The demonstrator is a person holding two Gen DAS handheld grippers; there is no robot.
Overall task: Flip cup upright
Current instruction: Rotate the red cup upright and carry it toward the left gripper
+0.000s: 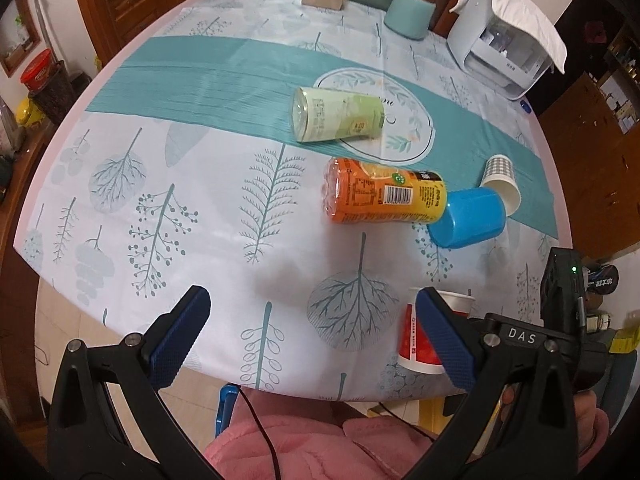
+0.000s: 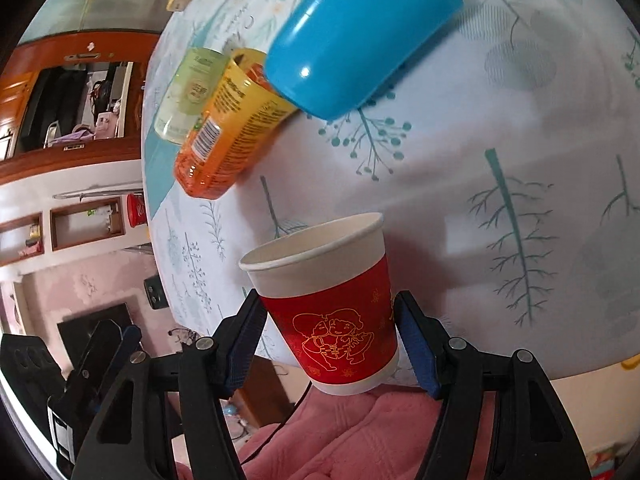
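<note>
Red paper cup (image 2: 326,304) sits between my right gripper's (image 2: 329,342) fingers, mouth up and leaning a little, with the blue pads (image 2: 416,344) close on both sides of its lower half. I cannot tell from the right wrist view whether the pads actually press its wall or stand a hair off it, so I will not call it a firm hold. The cup is at the near edge of the table (image 2: 520,128), its base seeming to overhang the edge above a pink sleeve (image 2: 352,436).

From the left wrist camera I see the same cup (image 1: 420,340) partly behind my left gripper's (image 1: 308,332) right finger. That gripper is spread wide, holding nothing, hovering over the near edge of the tablecloth (image 1: 200,184).

Farther out, an orange bottle (image 1: 380,194) lies on its side, its capped end touching a blue plastic cup (image 1: 466,216) that also lies on its side. Just behind the blue one lies a checked paper cup (image 1: 502,182), tipped over with its mouth toward me. A pale green bottle (image 1: 338,118) lies on its side on the teal stripe, apart from the orange one. At the far edge I see a teal pot (image 1: 408,12) upside down and a white appliance (image 1: 504,40) with a cloth draped over it.
</note>
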